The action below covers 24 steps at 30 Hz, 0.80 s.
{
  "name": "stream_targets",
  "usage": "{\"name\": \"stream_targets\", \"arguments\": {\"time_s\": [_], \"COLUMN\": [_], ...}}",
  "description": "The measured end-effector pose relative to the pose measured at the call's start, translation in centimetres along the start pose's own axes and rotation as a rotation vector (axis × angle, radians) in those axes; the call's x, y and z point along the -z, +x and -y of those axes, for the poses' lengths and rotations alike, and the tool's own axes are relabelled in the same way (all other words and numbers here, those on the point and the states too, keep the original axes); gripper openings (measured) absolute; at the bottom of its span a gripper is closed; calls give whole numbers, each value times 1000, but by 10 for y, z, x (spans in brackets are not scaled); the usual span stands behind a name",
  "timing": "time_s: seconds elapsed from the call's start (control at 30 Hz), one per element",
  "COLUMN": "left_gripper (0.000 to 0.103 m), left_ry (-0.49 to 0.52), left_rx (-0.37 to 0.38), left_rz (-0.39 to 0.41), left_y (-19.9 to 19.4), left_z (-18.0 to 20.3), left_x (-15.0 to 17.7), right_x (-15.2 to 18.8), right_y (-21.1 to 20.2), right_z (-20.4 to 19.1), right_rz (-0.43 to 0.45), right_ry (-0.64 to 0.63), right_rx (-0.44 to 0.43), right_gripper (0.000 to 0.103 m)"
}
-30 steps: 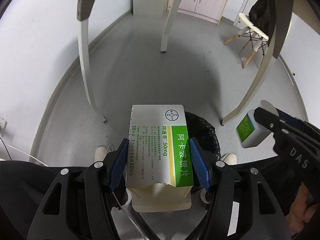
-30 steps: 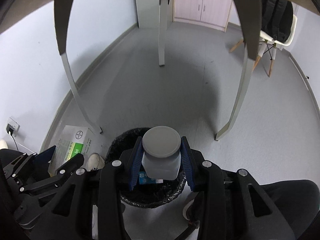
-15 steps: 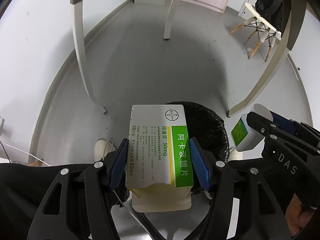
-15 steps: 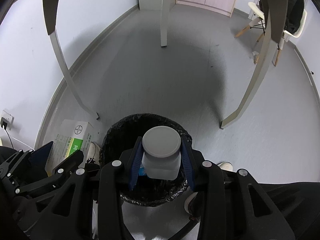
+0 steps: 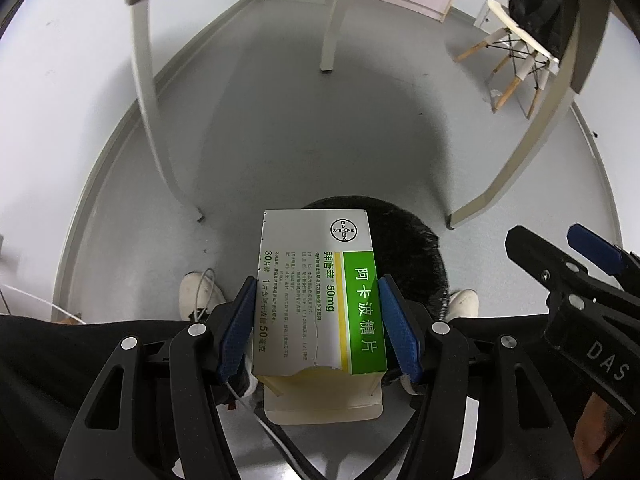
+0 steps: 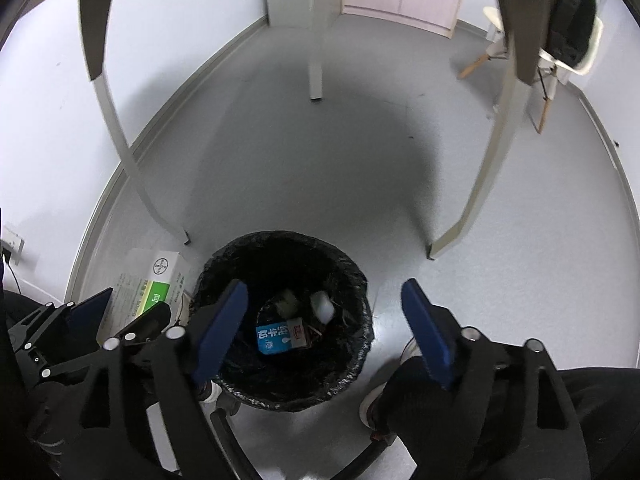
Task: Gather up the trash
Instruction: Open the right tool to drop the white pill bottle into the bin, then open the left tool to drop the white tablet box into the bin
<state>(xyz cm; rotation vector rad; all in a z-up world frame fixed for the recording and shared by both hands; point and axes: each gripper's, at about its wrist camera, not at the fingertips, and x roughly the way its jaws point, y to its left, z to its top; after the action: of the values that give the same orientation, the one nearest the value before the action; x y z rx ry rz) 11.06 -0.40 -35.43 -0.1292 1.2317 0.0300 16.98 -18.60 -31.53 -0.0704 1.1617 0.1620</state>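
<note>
My left gripper (image 5: 318, 322) is shut on a white and green medicine box (image 5: 320, 292) and holds it above the left rim of a black-lined trash bin (image 5: 416, 248). The box also shows in the right wrist view (image 6: 150, 284), left of the bin (image 6: 356, 280). My right gripper (image 6: 324, 328) is open and empty over the bin mouth. A white bottle (image 6: 322, 306) lies inside the bin beside a blue carton (image 6: 276, 336) and other scraps. The right gripper shows at the right edge of the left wrist view (image 5: 568, 256).
Curved white table legs (image 6: 132, 160) (image 6: 480, 184) stand just behind the bin on grey floor, with a straight leg (image 6: 316, 40) farther back. A chair (image 5: 516, 48) with a black bag stands at the far right. The person's white shoes (image 5: 198, 292) flank the bin.
My right gripper has opened and the white bottle has dropped into the bin. My left gripper still holds the medicine box and has shifted slightly toward the bin.
</note>
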Motion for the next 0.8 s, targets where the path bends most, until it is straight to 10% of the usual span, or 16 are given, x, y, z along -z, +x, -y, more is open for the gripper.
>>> {"name": "stream_targets", "arguments": {"time_s": [0.8], "left_gripper": [64], "left_ry": [116], "left_rx": [32], "left_rz": [-44], "left_y": [24], "left_z": [72], "left_x": [-6], "right_x": [22], "right_y": [-8], "right_z": [93], "right_rz": [-2], "right_ry": [185], "right_rx": [73], "right_gripper": [95]}}
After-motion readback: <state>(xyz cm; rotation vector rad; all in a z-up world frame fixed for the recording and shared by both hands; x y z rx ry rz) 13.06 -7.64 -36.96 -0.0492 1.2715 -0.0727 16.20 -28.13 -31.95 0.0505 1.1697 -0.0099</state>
